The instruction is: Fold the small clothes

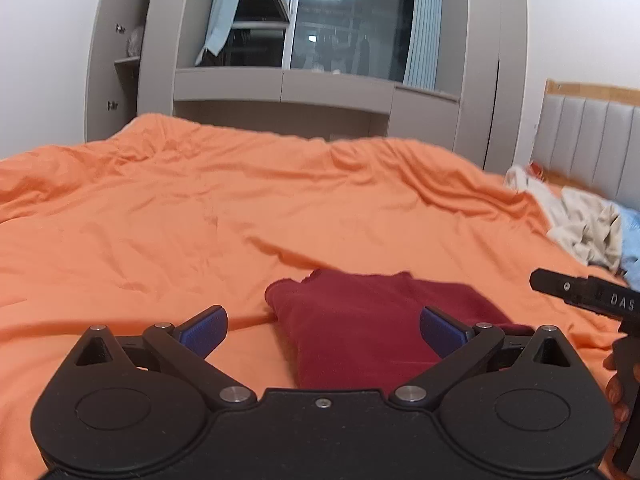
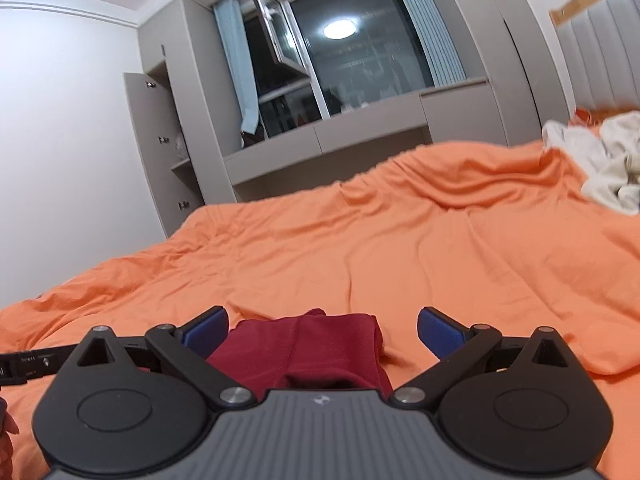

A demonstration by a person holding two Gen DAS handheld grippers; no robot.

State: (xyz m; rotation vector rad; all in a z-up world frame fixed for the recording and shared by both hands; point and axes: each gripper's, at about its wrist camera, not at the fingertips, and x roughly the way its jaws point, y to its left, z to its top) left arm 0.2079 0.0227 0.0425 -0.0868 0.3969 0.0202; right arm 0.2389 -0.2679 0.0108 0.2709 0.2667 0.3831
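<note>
Between and just beyond the blue pads of the left tongs [image 1: 323, 332] lies a dark red garment [image 1: 360, 328], folded into a compact shape on the orange bedcover [image 1: 180, 220]. These tongs stand wide, with nothing pressed between the pads; the garment lies below them, on the cover. From the right wrist view, the right tongs [image 2: 323, 332] are spread just as wide, and the same red garment [image 2: 320, 348] sits between their pads and close in front of the body, nearer the left pad, again not gripped. To the right of the left tongs, part of the other black tool and some fingers of the hand holding it [image 1: 616, 392] come into view at the edge. Farther off, beyond the right side of both tongs, a heap of pale clothes [image 1: 580, 220] rests on the bed near the grey padded headboard [image 1: 592, 140]. Ahead of both tongs, past the far edge of the bed, stands a window [image 2: 352, 52] framed by grey cabinets.
</note>
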